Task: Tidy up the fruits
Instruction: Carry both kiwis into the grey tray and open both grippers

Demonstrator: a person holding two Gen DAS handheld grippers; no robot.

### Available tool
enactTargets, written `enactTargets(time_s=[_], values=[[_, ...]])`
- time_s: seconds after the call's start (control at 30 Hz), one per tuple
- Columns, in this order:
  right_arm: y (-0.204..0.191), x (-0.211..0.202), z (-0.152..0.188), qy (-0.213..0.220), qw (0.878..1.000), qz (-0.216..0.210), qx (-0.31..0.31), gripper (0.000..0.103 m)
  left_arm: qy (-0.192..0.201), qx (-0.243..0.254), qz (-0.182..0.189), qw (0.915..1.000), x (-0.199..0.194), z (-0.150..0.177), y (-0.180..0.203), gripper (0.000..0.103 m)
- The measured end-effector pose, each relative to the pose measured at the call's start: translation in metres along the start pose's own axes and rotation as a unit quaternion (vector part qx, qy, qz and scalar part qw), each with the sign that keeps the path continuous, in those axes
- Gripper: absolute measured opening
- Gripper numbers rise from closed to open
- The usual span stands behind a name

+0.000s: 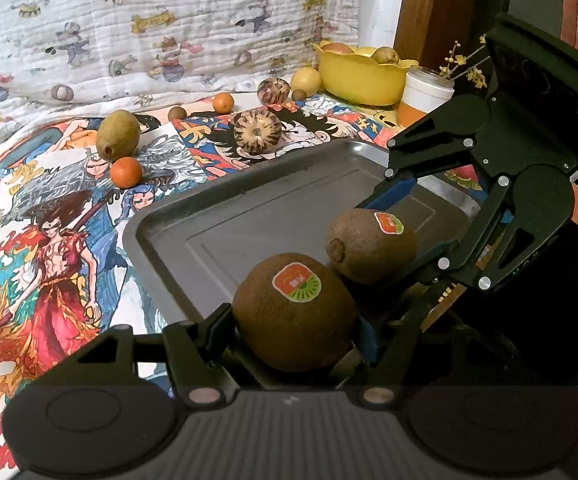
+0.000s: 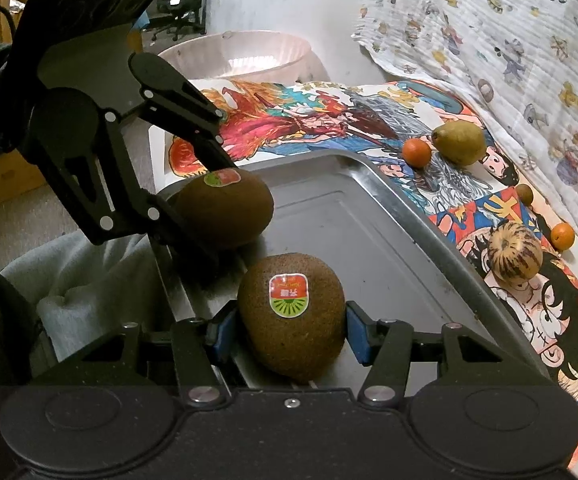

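Note:
Each gripper holds a brown kiwi with a sticker over the near end of a grey metal tray (image 1: 217, 216). My left gripper (image 1: 295, 330) is shut on one kiwi (image 1: 293, 312); the same kiwi shows in the right wrist view (image 2: 225, 208). My right gripper (image 2: 289, 332) is shut on the other kiwi (image 2: 293, 324), which shows in the left wrist view (image 1: 369, 244) between the right gripper's blue pads. The two kiwis are close side by side, low over the tray (image 2: 369, 240).
Loose on the comic-print cloth lie a green pear (image 1: 117, 134), small oranges (image 1: 126, 172), striped round fruits (image 1: 257, 130), and small brown fruits. A yellow bowl (image 1: 359, 76) of fruit and an orange-and-white cup (image 1: 423, 94) stand at the back right. A white basin (image 2: 241, 54) stands beyond the table.

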State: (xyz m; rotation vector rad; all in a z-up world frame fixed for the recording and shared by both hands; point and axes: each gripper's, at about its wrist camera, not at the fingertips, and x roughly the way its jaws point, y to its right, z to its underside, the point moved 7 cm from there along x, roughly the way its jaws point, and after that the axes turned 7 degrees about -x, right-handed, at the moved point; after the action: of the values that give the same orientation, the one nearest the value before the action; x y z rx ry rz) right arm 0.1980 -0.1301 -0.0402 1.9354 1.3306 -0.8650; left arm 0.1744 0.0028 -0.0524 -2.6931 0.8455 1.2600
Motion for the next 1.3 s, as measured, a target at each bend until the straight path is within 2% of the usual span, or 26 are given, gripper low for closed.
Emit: enactTargets(time_s=[0.27,0.37,0.43,0.57,0.63,0.87,1.0,1.3], values=[[0.002,-0.011,-0.003,0.010,1.000,-0.001,0.005,0.066,0.008,0.007,0.002,0.9999,-0.006,-0.004,0.004,0.077],[0.003,-0.019,-0.002,0.014,1.000,0.004,0.012,0.073,0.014,0.011,0.001,0.9998,-0.011,-0.006,0.005,0.083],[0.003,-0.026,0.000,0.018,1.000,0.009,0.020,0.081,0.019,0.014,0.001,0.9997,-0.016,-0.007,0.006,0.087],[0.005,-0.039,0.002,0.027,0.998,0.026,0.044,0.088,0.031,0.012,-0.003,0.9994,-0.027,-0.008,0.004,0.097],[0.007,-0.045,0.004,0.031,0.997,0.035,0.060,0.097,0.038,0.003,-0.008,0.9993,-0.032,-0.010,0.001,0.100],[0.017,-0.059,0.011,0.023,0.993,0.054,0.100,0.102,0.044,-0.023,-0.027,0.9984,-0.041,-0.015,-0.010,0.102],[0.020,-0.061,0.016,0.008,0.993,0.053,0.103,0.102,0.040,-0.027,-0.023,0.9986,-0.043,-0.019,-0.012,0.102],[0.036,-0.049,0.024,-0.009,0.992,0.068,0.109,0.102,0.037,-0.027,-0.040,0.9981,-0.036,-0.030,-0.022,0.102]])
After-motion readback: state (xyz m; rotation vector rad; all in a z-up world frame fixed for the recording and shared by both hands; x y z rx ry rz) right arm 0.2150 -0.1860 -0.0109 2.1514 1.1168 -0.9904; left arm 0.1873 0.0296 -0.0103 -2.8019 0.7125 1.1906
